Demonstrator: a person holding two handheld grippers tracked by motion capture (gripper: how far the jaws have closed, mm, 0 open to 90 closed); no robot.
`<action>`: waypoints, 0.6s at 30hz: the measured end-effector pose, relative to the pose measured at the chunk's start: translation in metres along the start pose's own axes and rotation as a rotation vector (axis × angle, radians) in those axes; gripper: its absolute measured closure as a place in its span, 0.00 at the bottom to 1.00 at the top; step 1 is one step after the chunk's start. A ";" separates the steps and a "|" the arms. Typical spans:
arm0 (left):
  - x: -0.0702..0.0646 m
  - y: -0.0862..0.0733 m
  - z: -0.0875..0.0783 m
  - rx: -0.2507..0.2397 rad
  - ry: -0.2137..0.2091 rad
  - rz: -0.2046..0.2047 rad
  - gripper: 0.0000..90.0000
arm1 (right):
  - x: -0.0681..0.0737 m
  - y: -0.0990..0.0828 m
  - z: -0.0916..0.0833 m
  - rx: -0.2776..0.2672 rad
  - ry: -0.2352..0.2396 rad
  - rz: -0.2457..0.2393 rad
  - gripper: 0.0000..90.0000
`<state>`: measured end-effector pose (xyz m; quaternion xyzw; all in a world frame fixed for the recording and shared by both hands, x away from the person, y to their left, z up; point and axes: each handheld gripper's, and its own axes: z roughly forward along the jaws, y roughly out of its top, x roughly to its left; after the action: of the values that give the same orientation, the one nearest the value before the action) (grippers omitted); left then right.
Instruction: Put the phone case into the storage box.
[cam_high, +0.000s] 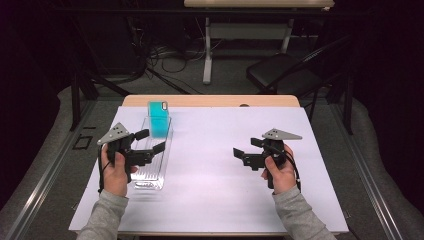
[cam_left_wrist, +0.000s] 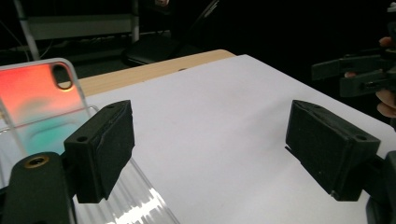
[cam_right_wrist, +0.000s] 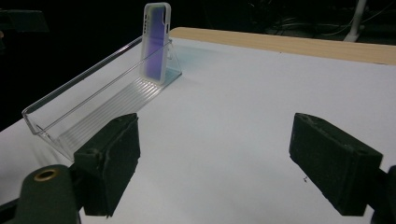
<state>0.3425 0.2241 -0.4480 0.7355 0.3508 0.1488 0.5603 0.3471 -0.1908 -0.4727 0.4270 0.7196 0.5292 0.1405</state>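
Left hand-held gripper (cam_high: 150, 141), spread and empty, hovers over the clear rack (cam_high: 150, 172); clipping it risks toppling the phone case (cam_high: 159, 120) at 12 o'clock.

Black folding chair (cam_high: 280, 72) and pale desk (cam_high: 257, 4) beyond the table, cables (cam_high: 172, 55) across the floor.

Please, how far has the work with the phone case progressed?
Done: the teal phone case stands upright at the far end of the clear plastic rack. In hand: nothing; the left hand-held gripper hovers open beside the rack. Left: possibly grasping the case.
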 end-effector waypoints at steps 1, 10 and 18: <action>-0.001 -0.001 0.001 0.003 -0.003 0.007 0.18 | 0.000 0.000 0.000 -0.001 0.001 -0.006 0.18; -0.010 -0.010 0.007 0.021 -0.060 0.028 0.18 | 0.001 -0.005 0.001 0.013 -0.002 -0.006 0.18; -0.023 -0.012 0.011 0.024 -0.081 0.049 0.18 | 0.001 -0.011 0.001 0.027 -0.008 -0.018 0.18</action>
<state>0.3284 0.2018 -0.4587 0.7558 0.3114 0.1286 0.5614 0.3419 -0.1897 -0.4829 0.4246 0.7299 0.5165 0.1423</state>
